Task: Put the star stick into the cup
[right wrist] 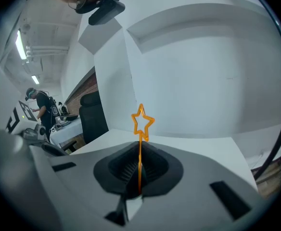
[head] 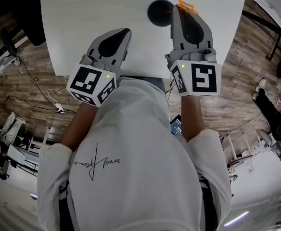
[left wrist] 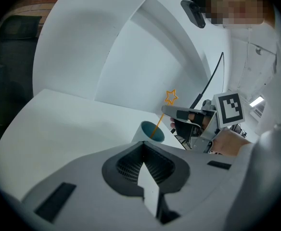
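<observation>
The cup [head: 160, 12] stands on the white table [head: 83, 13], dark from above and teal inside [left wrist: 153, 131] in the left gripper view. My right gripper [head: 177, 9] is shut on the orange star stick [right wrist: 142, 121], star end up. Seen from the left gripper view, the star [left wrist: 171, 96] stands above the cup, the stick's lower end dips inside the rim, and the right gripper [left wrist: 179, 112] clamps the stick just above it. The right gripper's own jaws [right wrist: 139, 150] hide the cup. My left gripper [head: 125, 32] hovers left of the cup, jaws [left wrist: 143, 147] together with nothing between them.
White partition walls [right wrist: 203, 76] stand behind the table. The table's near edge [head: 131, 75] runs just under both grippers. A black office chair [right wrist: 92, 114] and a person at a desk [right wrist: 39, 102] are off to the left, and cables [head: 39, 100] lie on the wooden floor.
</observation>
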The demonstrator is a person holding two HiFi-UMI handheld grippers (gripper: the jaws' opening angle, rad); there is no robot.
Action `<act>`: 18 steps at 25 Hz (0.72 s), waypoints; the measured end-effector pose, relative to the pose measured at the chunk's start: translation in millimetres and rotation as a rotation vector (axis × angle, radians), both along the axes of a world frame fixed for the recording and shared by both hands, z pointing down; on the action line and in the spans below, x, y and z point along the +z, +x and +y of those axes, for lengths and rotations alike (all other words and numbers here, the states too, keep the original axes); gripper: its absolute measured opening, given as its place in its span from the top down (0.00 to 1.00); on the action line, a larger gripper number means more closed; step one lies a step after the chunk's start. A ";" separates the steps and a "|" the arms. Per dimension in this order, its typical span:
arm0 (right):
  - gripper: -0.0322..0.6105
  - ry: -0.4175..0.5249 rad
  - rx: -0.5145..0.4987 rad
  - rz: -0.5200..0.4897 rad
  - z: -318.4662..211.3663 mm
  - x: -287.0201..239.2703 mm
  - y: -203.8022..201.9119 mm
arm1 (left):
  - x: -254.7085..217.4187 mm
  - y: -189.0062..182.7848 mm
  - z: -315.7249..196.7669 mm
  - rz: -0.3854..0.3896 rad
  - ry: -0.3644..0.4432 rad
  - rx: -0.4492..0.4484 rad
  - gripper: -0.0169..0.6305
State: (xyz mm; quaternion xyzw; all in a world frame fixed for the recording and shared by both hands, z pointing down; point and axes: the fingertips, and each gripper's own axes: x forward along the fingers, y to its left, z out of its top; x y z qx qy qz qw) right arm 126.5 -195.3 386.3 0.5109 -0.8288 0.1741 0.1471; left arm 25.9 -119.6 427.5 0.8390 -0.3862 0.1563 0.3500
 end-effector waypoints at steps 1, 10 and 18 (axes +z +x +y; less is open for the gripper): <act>0.92 0.004 -0.001 0.004 -0.1 -0.4 -0.1 | -0.6 -0.3 -0.2 -0.001 0.001 0.000 0.96; 0.92 0.006 0.008 0.048 -0.5 0.3 -1.2 | -1.2 -7.2 -2.7 0.010 0.008 0.000 0.96; 0.92 -0.016 0.031 0.068 1.2 5.3 0.0 | -1.3 -15.5 -3.7 0.014 0.014 -0.007 0.96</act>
